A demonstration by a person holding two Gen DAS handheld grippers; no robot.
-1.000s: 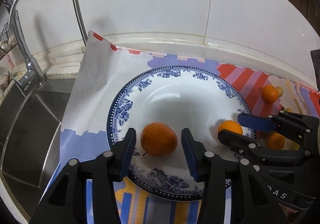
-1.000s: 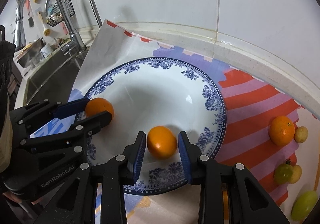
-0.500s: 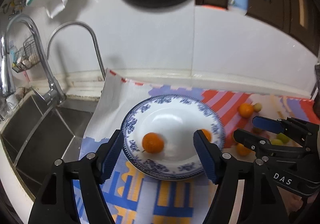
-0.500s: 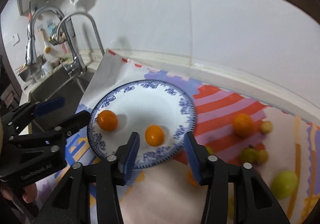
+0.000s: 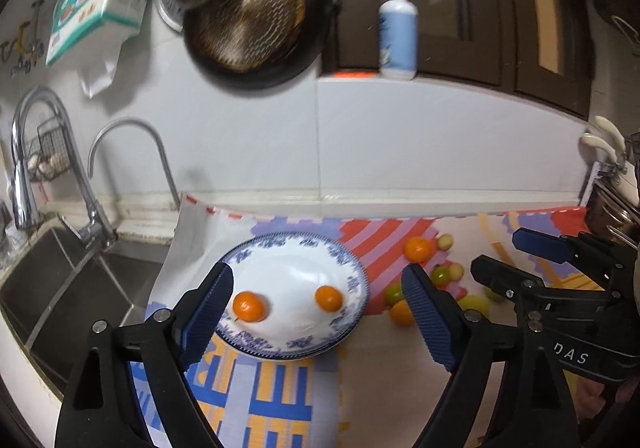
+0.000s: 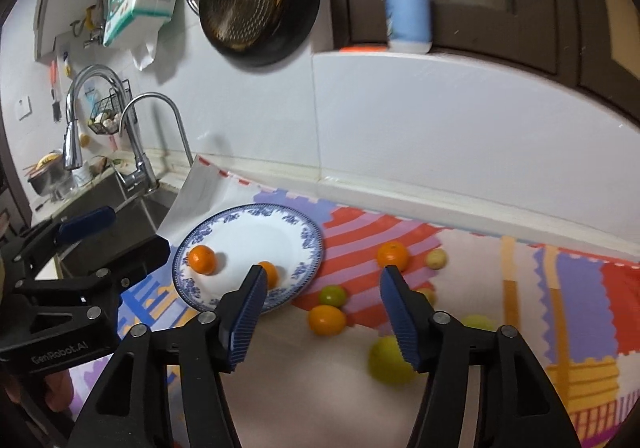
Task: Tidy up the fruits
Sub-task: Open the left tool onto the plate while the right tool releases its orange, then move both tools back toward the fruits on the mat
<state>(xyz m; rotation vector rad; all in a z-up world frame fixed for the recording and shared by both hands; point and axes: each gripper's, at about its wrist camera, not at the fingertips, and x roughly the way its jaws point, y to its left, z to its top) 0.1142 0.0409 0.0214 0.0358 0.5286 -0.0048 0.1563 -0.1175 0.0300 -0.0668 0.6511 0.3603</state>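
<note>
Where left-view-hidden, big green fruit [image 6: 390, 362].

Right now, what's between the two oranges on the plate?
Nothing. In the left wrist view only bare white plate lies between the left orange and the right orange; they sit apart, not touching.
</note>
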